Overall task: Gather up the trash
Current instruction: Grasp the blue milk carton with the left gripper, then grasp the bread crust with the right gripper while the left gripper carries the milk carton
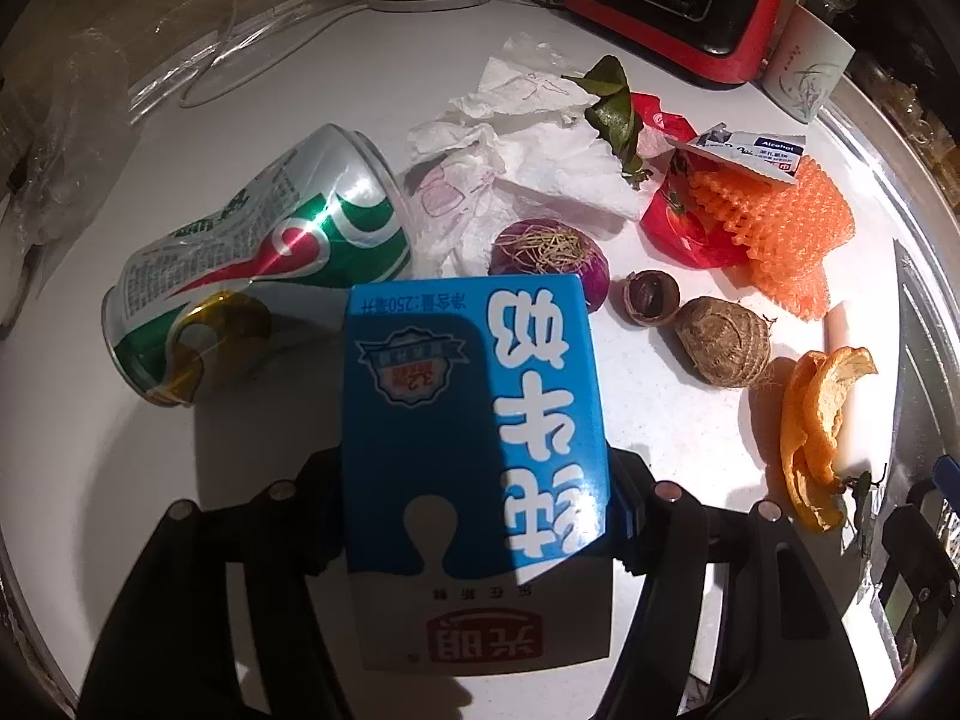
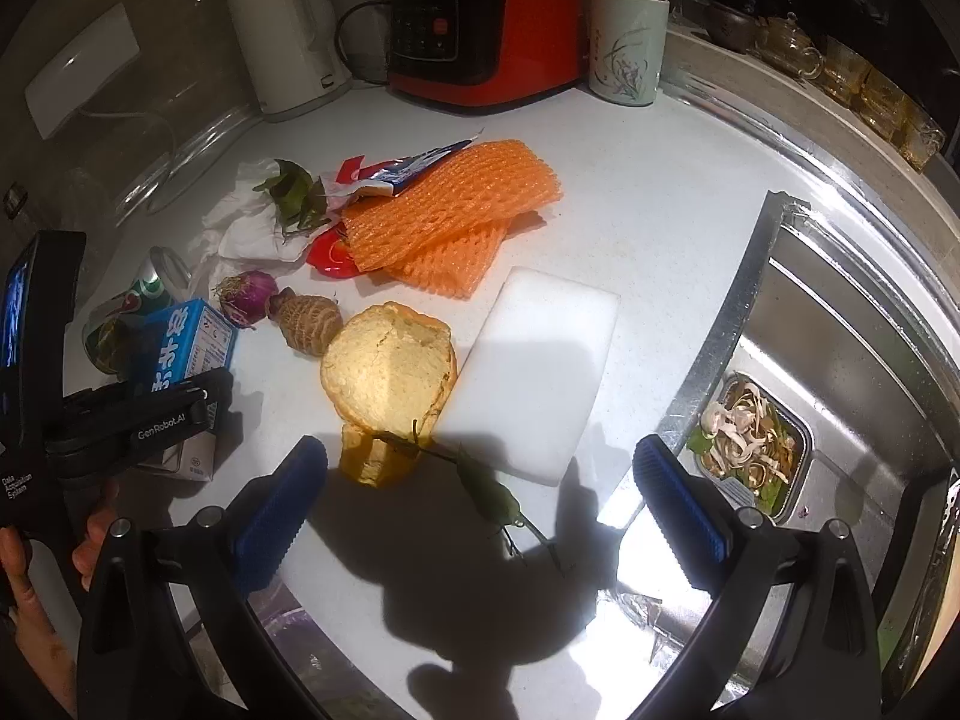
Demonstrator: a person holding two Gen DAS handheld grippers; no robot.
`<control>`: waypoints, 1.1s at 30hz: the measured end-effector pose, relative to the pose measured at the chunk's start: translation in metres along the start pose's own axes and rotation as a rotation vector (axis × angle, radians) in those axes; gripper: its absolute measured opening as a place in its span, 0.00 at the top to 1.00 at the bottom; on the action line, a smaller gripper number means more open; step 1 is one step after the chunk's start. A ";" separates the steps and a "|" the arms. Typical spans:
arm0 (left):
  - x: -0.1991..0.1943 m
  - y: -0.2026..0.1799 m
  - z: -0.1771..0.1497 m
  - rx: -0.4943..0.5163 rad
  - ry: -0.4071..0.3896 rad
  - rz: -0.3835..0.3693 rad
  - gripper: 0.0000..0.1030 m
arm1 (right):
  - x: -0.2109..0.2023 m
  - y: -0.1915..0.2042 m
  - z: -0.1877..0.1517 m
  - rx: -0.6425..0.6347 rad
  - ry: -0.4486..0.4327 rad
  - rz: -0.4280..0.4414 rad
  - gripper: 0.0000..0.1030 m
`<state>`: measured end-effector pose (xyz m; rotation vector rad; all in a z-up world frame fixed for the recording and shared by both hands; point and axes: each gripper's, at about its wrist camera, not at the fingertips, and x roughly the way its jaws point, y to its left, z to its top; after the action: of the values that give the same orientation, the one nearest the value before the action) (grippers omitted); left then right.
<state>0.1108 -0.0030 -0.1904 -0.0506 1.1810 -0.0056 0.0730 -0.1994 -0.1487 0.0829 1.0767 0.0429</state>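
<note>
My left gripper (image 1: 477,516) is shut on a blue and white milk carton (image 1: 474,420), also seen in the right wrist view (image 2: 186,342). A crushed green can (image 1: 252,264) lies left of it on the white counter (image 1: 120,480). Crumpled tissue (image 1: 540,156), leaves (image 1: 615,114), a red wrapper (image 1: 678,222), orange foam net (image 1: 774,228), an onion (image 1: 552,252), a taro (image 1: 723,339) and orange peel (image 1: 822,426) lie beyond. My right gripper (image 2: 480,498) is open and empty above orange peel (image 2: 387,366) and a leafy stem (image 2: 486,486).
A white foam block (image 2: 534,372) lies by the peel. A sink (image 2: 840,360) with a scrap-filled strainer (image 2: 750,444) is at the right. A kettle (image 2: 288,30), a red cooker (image 2: 486,24) and a cup (image 2: 624,42) stand at the back.
</note>
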 end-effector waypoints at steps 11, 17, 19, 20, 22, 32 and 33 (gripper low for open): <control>-0.032 0.015 -0.011 0.008 -0.044 -0.003 0.39 | 0.017 0.025 0.019 -0.172 -0.044 0.038 0.06; -0.052 0.025 -0.022 0.008 -0.071 -0.017 0.39 | 0.040 0.022 0.038 -0.236 0.022 0.113 0.33; -0.054 0.027 -0.024 0.006 -0.072 -0.015 0.39 | 0.047 0.018 0.042 -0.235 0.052 0.153 0.44; -0.055 0.028 -0.025 0.001 -0.070 -0.013 0.39 | 0.051 0.016 0.043 -0.238 0.066 0.166 0.55; -0.057 0.033 -0.027 -0.010 -0.069 -0.011 0.39 | 0.055 0.013 0.045 -0.241 0.089 0.200 0.71; -0.077 0.051 -0.042 -0.041 -0.100 0.010 0.39 | 0.020 0.011 0.045 -0.239 0.000 0.257 0.95; -0.080 0.051 -0.043 -0.036 -0.106 0.010 0.39 | 0.014 0.011 0.045 -0.235 -0.017 0.256 0.95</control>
<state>0.0394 0.0484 -0.1345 -0.0763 1.0751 0.0269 0.1188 -0.1892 -0.1387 0.0088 1.0326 0.3976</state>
